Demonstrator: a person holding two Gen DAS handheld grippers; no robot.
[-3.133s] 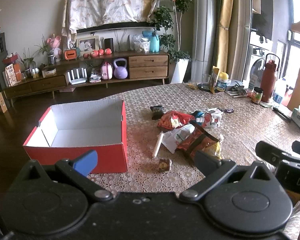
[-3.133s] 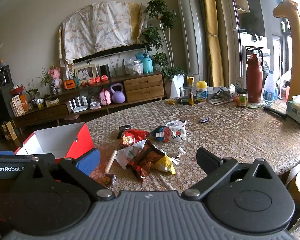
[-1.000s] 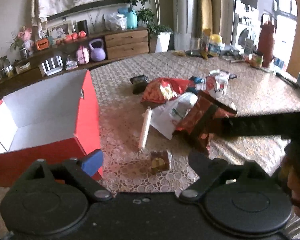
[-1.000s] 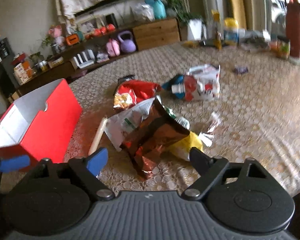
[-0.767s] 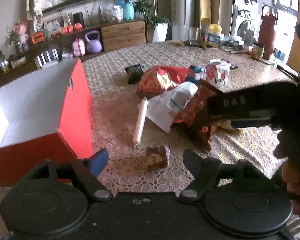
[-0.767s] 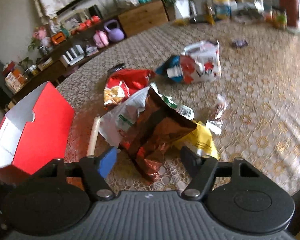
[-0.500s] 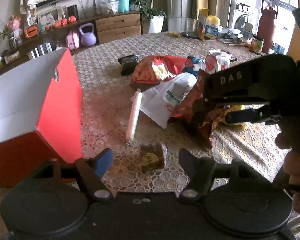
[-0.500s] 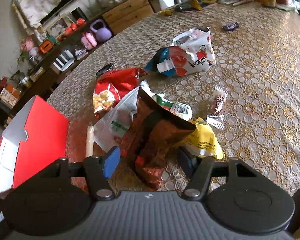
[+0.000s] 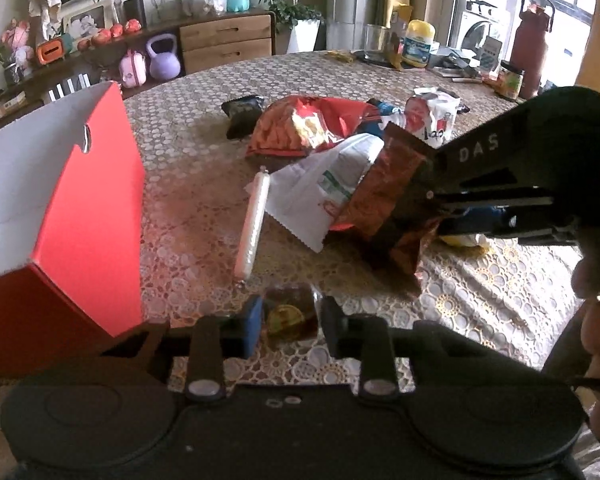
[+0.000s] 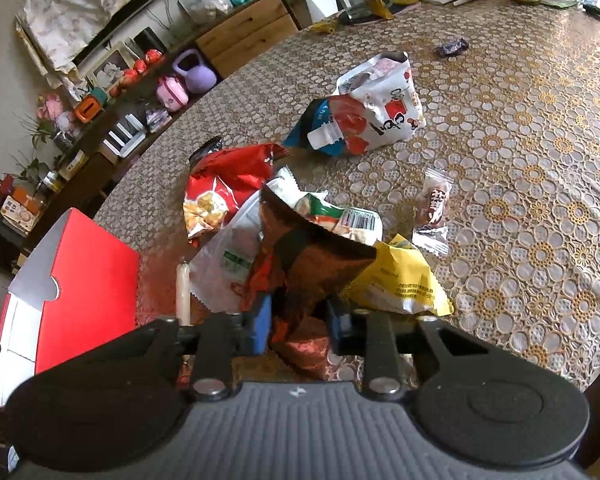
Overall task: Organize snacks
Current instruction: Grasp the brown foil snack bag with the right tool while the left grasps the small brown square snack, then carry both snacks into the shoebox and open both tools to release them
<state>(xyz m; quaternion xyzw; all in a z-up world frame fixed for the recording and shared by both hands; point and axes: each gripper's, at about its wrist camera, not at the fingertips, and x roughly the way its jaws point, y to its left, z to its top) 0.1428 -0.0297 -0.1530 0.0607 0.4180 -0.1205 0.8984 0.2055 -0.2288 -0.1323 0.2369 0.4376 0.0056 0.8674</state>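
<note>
On the lacy table [image 10: 540, 208], the left gripper [image 9: 290, 322] is closing on a small candy [image 9: 290, 316], the right gripper [image 10: 298, 326] on a brown bag [image 10: 308, 264]. Next: lift both into the red box [image 9: 88, 208].

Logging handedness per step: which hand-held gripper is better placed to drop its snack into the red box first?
Probably the left hand-held gripper: its jaws are closing around the small brown packet right beside the red box. The right one, closing on the brown bag, sits farther away.
</note>
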